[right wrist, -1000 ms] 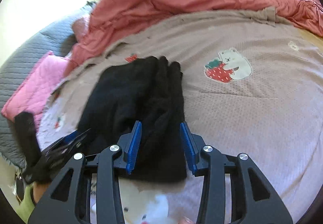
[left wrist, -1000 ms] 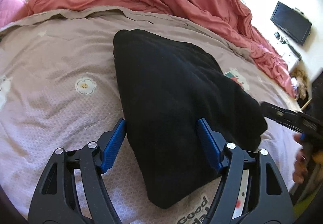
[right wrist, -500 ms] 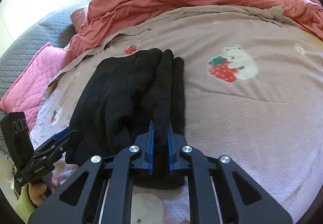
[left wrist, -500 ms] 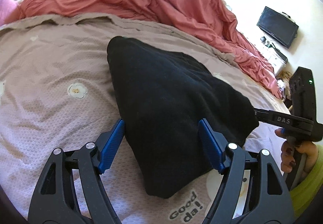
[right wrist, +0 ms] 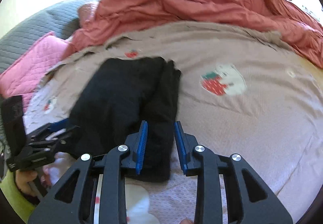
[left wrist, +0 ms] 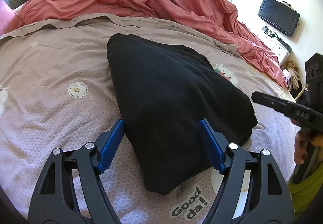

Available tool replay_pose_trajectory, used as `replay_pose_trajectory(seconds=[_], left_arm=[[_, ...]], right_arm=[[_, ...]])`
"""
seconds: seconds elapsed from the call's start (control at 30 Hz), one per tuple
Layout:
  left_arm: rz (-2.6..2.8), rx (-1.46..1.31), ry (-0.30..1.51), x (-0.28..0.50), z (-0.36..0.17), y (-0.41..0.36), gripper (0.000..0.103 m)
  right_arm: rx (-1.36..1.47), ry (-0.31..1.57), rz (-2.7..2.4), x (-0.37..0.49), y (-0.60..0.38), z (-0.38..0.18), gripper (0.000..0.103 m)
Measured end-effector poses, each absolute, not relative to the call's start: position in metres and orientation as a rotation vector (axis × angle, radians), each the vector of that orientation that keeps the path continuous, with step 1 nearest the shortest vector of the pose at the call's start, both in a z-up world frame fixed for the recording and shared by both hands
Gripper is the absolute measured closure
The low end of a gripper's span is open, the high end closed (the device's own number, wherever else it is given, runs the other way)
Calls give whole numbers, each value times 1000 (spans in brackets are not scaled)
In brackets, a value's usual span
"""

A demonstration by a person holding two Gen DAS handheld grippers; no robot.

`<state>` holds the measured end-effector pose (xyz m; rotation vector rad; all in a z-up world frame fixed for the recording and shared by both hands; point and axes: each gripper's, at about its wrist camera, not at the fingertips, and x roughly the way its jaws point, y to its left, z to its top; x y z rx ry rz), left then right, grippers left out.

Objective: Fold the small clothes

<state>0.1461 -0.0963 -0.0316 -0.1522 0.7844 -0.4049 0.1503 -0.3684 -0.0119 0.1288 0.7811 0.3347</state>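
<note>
Below, in the left wrist view, the left tool (left wrist: 161, 139) is held wide apart astride the folded black garment (left wrist: 171, 98) on the bed (left wrist: 50, 66); in the right wrist view, the right tool (right wrist: 160, 139) is seen opening, pads clear of the garment's edge between them

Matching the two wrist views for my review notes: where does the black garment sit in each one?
Left wrist: black garment fills the centre, its near end between the open blue fingers.
Right wrist: black garment lies left of centre, its right edge between the opening fingers.
Shared landmark: strawberry bear print on the bedspread.
</note>
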Motion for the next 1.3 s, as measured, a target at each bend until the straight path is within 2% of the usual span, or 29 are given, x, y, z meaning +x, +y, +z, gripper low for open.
replay_pose_trajectory(seconds=[0.17,0.23,0.4,0.47,0.5,0.73,0.9,1.07,1.3], left_arm=[[-405,-149,782,145,-30,-97,35],[-405,-149,782,145,-30,-97,35],[-408,-150,778,143,-28,-97,35],[-407,-149,778,143,-28,-97,35],[-407,-152,780,143,-28,-97,35],[-399,-175,800,141,-22,-93,34],[-383,-166,836,144,-28,-92,34],[-381,-165,851,146,-32,-91,34],[-384,-161,848,145,-32,-91,32]], right_arm=[[141,800,464,158,-364,-15,74],[132,827,473,163,-358,-20,58],[141,861,501,165,-350,-29,57],[140,854,506,163,-348,-28,67],[143,846,509,162,-349,-27,90],[180,825,509,144,-361,-14,91],[191,936,438,156,-359,-48,90],[232,933,418,158,-361,-55,89],[233,915,414,151,-363,-42,77]])
